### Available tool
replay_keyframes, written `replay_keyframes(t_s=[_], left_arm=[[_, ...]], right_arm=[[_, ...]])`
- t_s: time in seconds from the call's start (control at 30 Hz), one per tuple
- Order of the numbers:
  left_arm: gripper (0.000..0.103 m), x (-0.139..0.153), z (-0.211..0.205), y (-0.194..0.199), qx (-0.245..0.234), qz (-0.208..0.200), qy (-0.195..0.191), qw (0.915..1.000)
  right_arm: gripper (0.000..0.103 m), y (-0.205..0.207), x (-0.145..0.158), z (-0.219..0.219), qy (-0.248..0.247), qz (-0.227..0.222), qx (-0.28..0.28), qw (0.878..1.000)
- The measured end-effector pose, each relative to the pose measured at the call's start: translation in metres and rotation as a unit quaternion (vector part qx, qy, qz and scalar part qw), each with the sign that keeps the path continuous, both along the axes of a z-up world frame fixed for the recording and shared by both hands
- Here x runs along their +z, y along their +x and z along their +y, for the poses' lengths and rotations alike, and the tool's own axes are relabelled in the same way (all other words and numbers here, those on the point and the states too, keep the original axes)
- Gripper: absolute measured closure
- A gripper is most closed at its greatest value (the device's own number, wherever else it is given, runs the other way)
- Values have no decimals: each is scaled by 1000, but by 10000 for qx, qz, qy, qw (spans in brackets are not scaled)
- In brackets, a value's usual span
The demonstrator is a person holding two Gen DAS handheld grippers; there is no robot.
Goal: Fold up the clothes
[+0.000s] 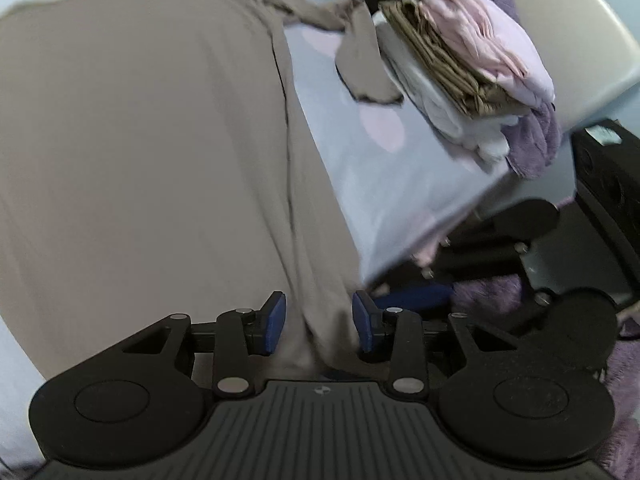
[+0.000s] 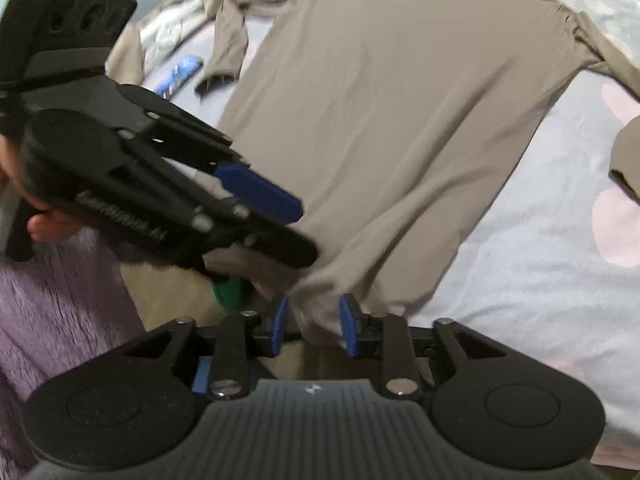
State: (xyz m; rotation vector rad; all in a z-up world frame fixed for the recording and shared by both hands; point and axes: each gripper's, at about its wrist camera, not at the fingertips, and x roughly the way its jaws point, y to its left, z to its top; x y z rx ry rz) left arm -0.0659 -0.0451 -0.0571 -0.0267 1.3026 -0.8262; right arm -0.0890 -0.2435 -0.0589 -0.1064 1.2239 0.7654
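Left wrist view first: I see the left gripper (image 1: 319, 322) with its blue pads (image 1: 273, 322) standing apart, and a bunched ridge of the taupe long-sleeved shirt (image 1: 140, 140) rising between them. The cloth lies against the right pad, while a gap shows beside the left one, so I read the jaws as partly open and not pinching. From there the shirt spreads away flat across the pale blue bedsheet with pink spots (image 1: 380, 152), its sleeve (image 1: 360, 60) trailing off toward a stack of folded clothes (image 1: 472, 72) that sits at the bed's far corner: pink on top, then olive, white and purple. A black piece of the other gripper shows at the right edge, blurred.

On the right wrist view, the right gripper (image 2: 312, 324) is likewise partly open. The shirt's near edge (image 2: 320, 304) hangs gathered between its blue pads (image 2: 348, 326), with space on both sides as far as I can judge through the blur, so I see no grip there. The shirt's body (image 2: 380, 120) lies smoothed on the sheet (image 2: 540, 240) ahead, one sleeve (image 2: 230, 40) folded back at the far left, the other running off at the right. The left gripper (image 2: 280, 216) crosses in from the left, held by a hand (image 2: 44, 224), its tips just beside mine over the same bunched hem. A purple fluffy fabric (image 2: 60, 300) lies lower left.
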Motion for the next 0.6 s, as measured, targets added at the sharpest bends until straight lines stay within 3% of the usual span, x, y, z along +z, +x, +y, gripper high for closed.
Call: replay_keyframes(t_s=[0.23,0.33,0.43,0.6], left_arm=[[70,-20,-7,-13,59,291,240,9993],[93,-22,-10,-15,-34,267,276,9993],[99,-21,-10,-17,-56,186,283,9994],[100,7,-10,-31,-278,-251,-161,9992]], right_arm=[[65,-1,-8,0,-364,100,88,9992],[63,-3,-4,-2,-398,20,150,9991],[61,-4,3,-7,-406,-61,179,9990],[61,-2,24,-25,-203,-125,-288,9993]])
